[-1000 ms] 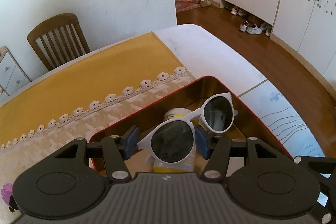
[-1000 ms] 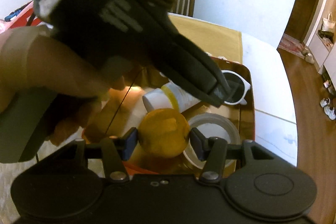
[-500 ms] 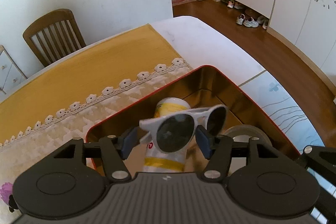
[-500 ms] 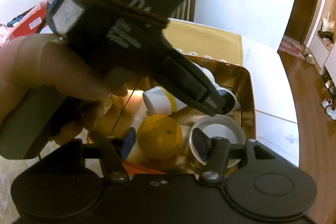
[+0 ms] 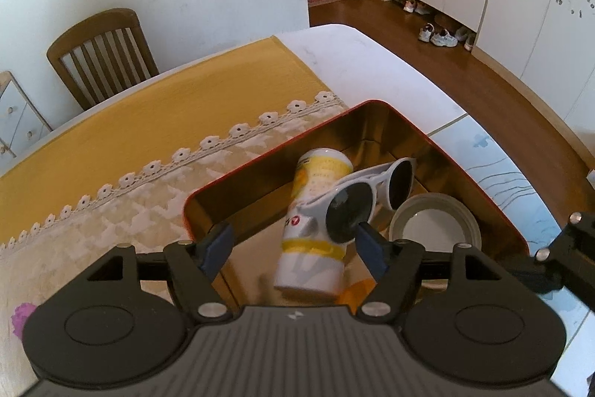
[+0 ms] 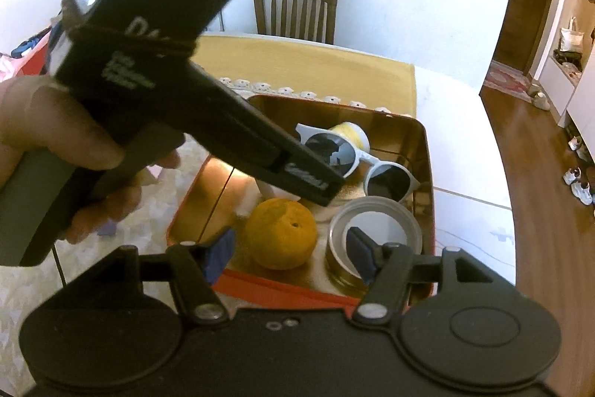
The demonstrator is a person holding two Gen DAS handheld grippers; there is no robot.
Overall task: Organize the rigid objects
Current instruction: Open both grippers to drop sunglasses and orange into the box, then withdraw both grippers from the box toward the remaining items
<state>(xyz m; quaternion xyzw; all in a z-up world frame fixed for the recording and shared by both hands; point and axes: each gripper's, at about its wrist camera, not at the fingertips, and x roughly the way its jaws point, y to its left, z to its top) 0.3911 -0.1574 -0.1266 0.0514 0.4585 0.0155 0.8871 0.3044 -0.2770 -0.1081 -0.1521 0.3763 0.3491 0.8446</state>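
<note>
Left wrist view: left gripper (image 5: 292, 244), jaws opening and released, above white sunglasses (image 5: 366, 194) lying on a yellow-white bottle (image 5: 316, 222) inside the gold tin (image 5: 479, 188), centre frame. Right gripper (image 6: 288, 253), jaws opening, straddles the orange (image 6: 280, 239) without pressing it.

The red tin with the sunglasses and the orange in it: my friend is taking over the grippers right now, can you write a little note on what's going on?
Left gripper: jaws opening, nothing pinched; the white sunglasses lie in the red tin, across the yellow-and-white bottle.
Right gripper: jaws opening, fingers clear of the orange, which sits in the tin beside the tape roll.
Done: sunglasses, bottle, orange and tape roll are all in the tin.
Left: lift both grippers clear; no other loose items are in view to tidy.
</note>
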